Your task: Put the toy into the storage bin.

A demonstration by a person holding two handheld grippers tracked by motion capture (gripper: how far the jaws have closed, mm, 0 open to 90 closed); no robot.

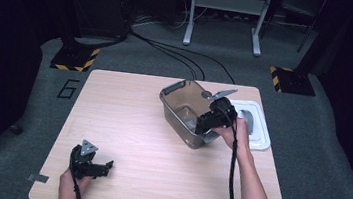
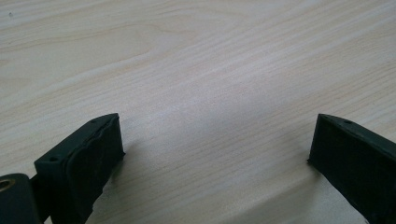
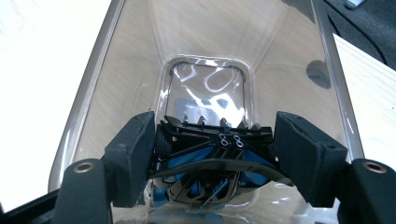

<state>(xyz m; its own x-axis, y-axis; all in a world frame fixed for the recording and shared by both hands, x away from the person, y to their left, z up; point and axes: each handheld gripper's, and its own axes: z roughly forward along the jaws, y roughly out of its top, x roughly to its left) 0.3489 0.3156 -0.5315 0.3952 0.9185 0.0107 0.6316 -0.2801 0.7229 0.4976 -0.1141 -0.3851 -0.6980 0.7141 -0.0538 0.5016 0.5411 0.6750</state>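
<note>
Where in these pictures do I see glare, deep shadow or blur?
High view: the room around the table is nearly black, and only the tabletop is lit. Right gripper view: white reflections glare on the clear container, and the area at its left is overexposed to plain white. Left gripper view: the wood is evenly lit, with soft shadows beside the open left tool.

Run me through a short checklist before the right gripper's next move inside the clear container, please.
1. Black and blue item between the jaws of the right gripper: ok.
2. Pads pressing firmly on it: cannot tell.
3. Gripper inside the clear container, which stands upright on the table: ok.
4. White lid lies beside the container, out of the way: ok.
5. Left gripper open over bare table, away from the container: ok.
</note>
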